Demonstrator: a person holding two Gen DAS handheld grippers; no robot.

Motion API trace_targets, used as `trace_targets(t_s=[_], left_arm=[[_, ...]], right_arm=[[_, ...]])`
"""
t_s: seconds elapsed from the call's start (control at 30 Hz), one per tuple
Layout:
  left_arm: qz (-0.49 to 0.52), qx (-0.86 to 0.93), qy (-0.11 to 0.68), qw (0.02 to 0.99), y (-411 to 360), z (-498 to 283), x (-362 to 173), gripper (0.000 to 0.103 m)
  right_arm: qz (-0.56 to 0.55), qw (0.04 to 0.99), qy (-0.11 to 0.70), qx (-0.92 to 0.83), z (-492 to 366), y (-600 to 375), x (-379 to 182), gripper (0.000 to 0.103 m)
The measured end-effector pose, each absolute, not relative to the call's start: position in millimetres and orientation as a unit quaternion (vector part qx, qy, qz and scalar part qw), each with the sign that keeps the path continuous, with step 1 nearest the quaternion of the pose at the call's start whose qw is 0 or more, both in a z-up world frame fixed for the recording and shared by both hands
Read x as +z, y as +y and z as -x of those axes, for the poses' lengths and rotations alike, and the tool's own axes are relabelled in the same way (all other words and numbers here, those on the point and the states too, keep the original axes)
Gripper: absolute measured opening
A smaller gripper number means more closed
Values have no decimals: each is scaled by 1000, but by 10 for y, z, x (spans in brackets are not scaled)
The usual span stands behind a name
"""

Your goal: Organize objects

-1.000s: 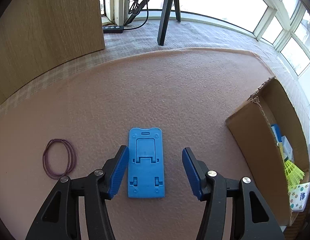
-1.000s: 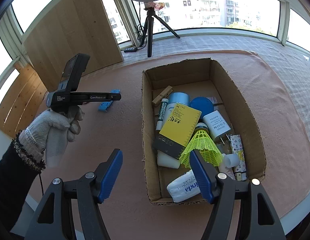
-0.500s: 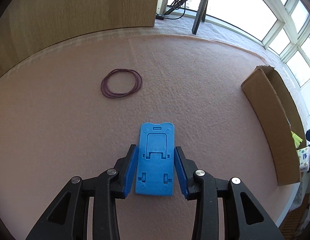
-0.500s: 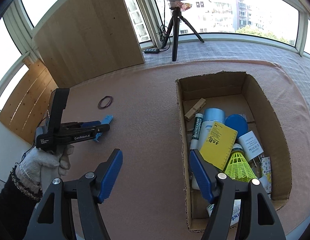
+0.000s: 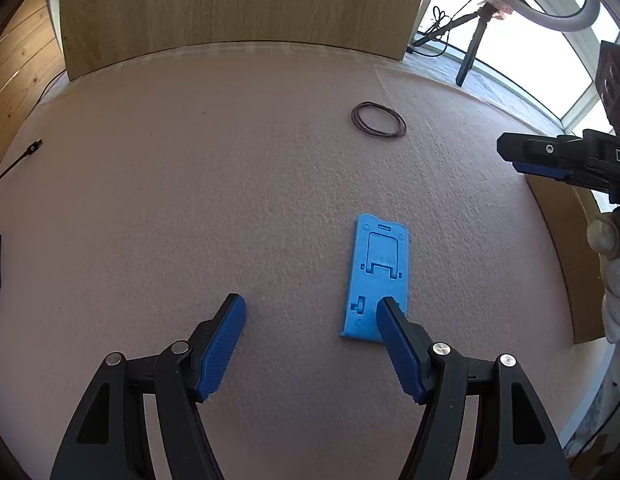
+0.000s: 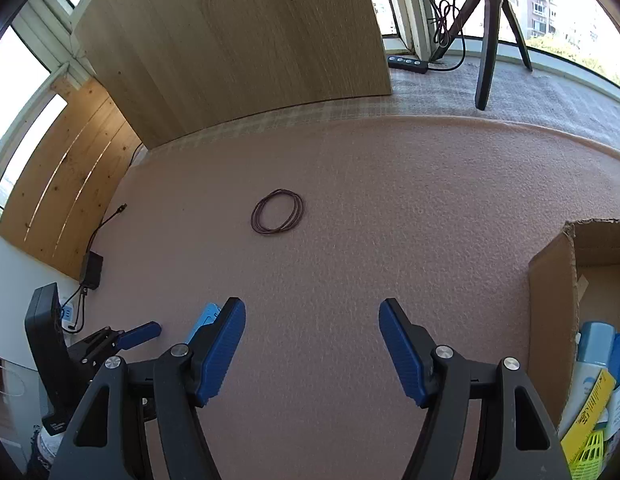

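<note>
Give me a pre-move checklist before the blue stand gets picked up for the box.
1. Left tongs open: ok, jaws have just been opening, nothing between them.
2. Blue stand centred between the left jaws: not ok, it lies flat under the right-side finger.
3. Right tongs open and empty: ok.
4. Rubber band loop clear of the stand: ok.
5. Cardboard box has room: cannot tell.

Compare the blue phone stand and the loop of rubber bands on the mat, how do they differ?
The blue phone stand is a solid, flat rectangular plate; the rubber bands are thin open rings. The stand is bright blue, the bands dark purplish brown. The stand lies near the left gripper, partly behind one finger; the bands lie farther off, clear of both grippers. Both lie flat on the pink mat, outside the cardboard box.
</note>
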State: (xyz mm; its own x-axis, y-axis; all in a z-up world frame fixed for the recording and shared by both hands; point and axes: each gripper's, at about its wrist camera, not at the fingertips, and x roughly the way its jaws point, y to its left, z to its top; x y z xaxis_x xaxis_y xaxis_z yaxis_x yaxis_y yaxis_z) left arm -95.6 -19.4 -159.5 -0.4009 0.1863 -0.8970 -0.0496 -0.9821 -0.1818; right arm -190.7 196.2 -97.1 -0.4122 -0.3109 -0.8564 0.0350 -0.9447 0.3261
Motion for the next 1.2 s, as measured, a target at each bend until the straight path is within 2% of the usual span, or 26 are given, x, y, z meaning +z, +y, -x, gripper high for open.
trace_targets(t_s=[0.4, 0.5, 0.67, 0.73, 0.83, 0.9, 0.93, 0.97, 1.0, 1.2], left_arm=[[537, 834, -76, 102, -73, 894, -1548, 71], [536, 834, -82, 100, -121, 872, -1542, 71], [533, 836, -90, 95, -184, 845, -1519, 71], [534, 835, -91, 94, -189, 837, -1516, 71], [536, 834, -90, 95, -167, 827, -1515, 71], [538, 833, -87, 96, -143, 815, -1503, 71], [539, 833, -85, 97, -135, 821, -1498, 71], [539, 832, -84, 98, -118, 817, -1495, 71], [539, 832, -82, 98, -82, 821, -1485, 71], [543, 831, -73, 98, 8, 861, -1495, 71]], right_arm=[[-594, 91, -76, -796, 3074, 1326, -1464, 67], [-595, 82, -30, -799, 3164, 1163, -1500, 72], [-600, 75, 62, -794, 3130, 925, -1550, 72], [-602, 83, 60, -792, 3102, 936, -1554, 71], [-597, 86, 63, -795, 3071, 982, -1536, 57], [-592, 85, 63, -799, 3051, 1045, -1529, 32], [-591, 83, 64, -800, 3040, 1063, -1520, 25], [-590, 84, 64, -800, 3029, 1080, -1516, 12], [-590, 84, 64, -800, 3016, 1095, -1518, 6], [-586, 89, 55, -803, 2830, 1208, -1521, 3]])
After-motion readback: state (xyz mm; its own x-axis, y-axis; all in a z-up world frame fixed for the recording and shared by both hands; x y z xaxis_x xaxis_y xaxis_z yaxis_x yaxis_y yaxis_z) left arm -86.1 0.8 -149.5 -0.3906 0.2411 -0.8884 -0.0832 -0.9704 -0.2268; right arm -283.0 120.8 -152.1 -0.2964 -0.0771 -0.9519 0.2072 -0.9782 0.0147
